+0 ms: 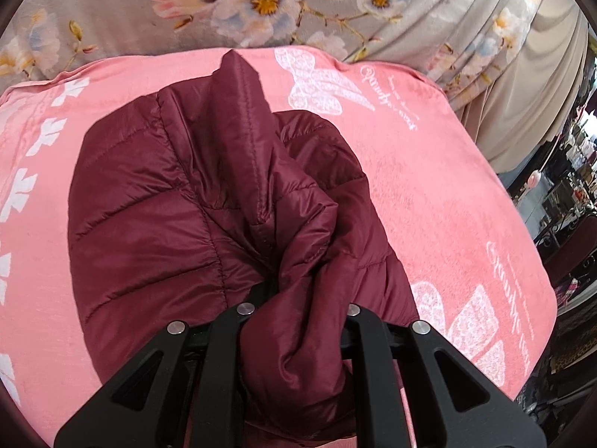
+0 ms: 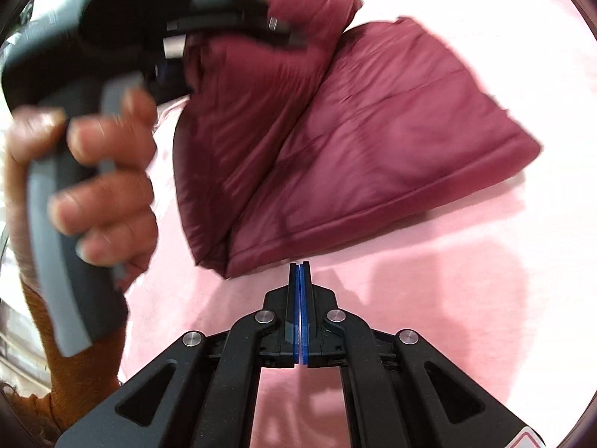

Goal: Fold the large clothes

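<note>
A maroon quilted puffer jacket point(image 1: 168, 205) lies partly folded on a pink blanket point(image 1: 429, 171). My left gripper point(image 1: 294, 298) is shut on a bunched part of the jacket, which hides its fingertips and is lifted above the rest. In the right wrist view the jacket point(image 2: 391, 138) lies folded on the blanket point(image 2: 429, 298), and the left gripper with the hand holding it point(image 2: 100, 171) is at the left, blurred. My right gripper point(image 2: 299, 272) is shut and empty, just in front of the jacket's near hem.
A grey floral bedsheet point(image 1: 261, 0) lies beyond the blanket. A beige curtain point(image 1: 541, 86) hangs at the right, with dark furniture and clutter point(image 1: 571, 186) past the bed edge. The blanket has white butterfly prints point(image 1: 321, 82).
</note>
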### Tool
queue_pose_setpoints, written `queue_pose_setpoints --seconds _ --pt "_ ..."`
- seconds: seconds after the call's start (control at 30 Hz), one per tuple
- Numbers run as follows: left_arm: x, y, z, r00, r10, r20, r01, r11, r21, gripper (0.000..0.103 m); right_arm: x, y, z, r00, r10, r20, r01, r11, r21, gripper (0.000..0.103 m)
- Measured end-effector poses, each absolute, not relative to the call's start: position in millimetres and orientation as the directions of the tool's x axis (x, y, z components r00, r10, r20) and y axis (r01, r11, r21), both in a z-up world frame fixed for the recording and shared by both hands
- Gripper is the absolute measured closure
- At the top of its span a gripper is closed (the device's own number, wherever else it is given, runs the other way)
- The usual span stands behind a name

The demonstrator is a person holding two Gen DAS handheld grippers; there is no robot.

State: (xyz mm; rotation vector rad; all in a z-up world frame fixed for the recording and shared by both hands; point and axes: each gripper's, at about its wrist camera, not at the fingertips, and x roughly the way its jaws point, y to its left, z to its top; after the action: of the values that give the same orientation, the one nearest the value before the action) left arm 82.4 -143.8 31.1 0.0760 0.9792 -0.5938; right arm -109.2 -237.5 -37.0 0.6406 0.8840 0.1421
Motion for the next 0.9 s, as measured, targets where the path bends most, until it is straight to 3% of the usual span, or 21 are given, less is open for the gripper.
queue_pose_setpoints --seconds 0.57,0.67,0.7,0.9 --pt "75 -184 -15 0.416 -0.343 -0.842 0.533 0.842 -0.08 0.09 -131 -286 -21 0.722 0.183 -0.667 0.285 0.799 0.529 0.103" --pt "72 -188 -18 0.434 -0.338 -0.835 0.54 0.84 -0.06 0.086 -130 -303 -18 0.734 0.156 -0.661 0.302 0.797 0.523 0.096" --pt "70 -187 -16 0.435 -0.36 -0.825 0.543 0.836 -0.078 0.08 -128 -307 -16 0.737 0.146 -0.66 0.306 0.799 0.517 0.094" --pt "39 -150 39 0.421 -0.557 -0.716 0.581 0.772 -0.258 0.023 -133 -327 9 0.758 0.105 -0.644 0.306 0.815 0.492 0.088"
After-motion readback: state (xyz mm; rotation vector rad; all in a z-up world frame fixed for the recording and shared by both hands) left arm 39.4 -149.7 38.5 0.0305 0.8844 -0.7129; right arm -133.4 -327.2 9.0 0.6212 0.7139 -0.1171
